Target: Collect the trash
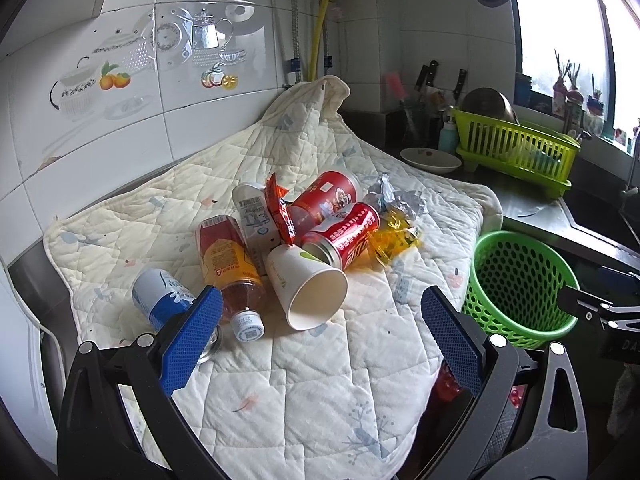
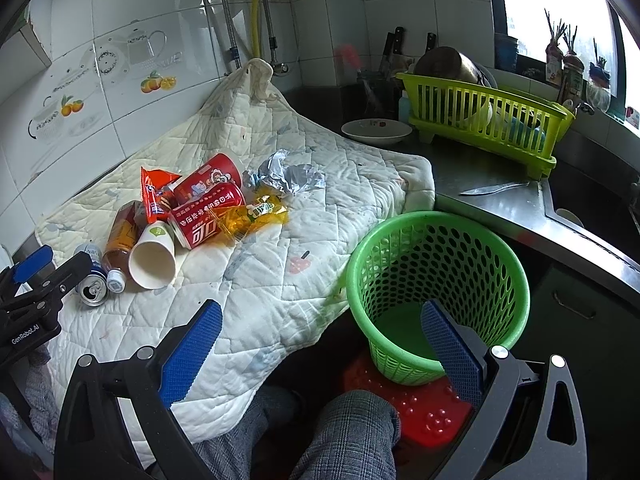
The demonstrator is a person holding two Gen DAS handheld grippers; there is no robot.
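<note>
Quilted cream cloth [image 1: 304, 360] covers the counter and carries the trash heap, my landmark. At the heap's left edge lies a blue-and-white can [image 1: 160, 300], then a bottle [image 1: 228, 264] with an orange label and a QR code on its cap; both labels are too small to read. A white paper cup [image 1: 308, 288] lies on its side with its mouth toward the camera, nothing visible inside, against a red can [image 1: 344, 236] printed with white Chinese characters. Right of the heap stands a green perforated basket [image 2: 436, 280], its floor bare. The left gripper [image 1: 320, 336], marked "GenRobot.AI", and the right gripper [image 2: 320, 344] both hover with jaws spread, holding nothing.
</note>
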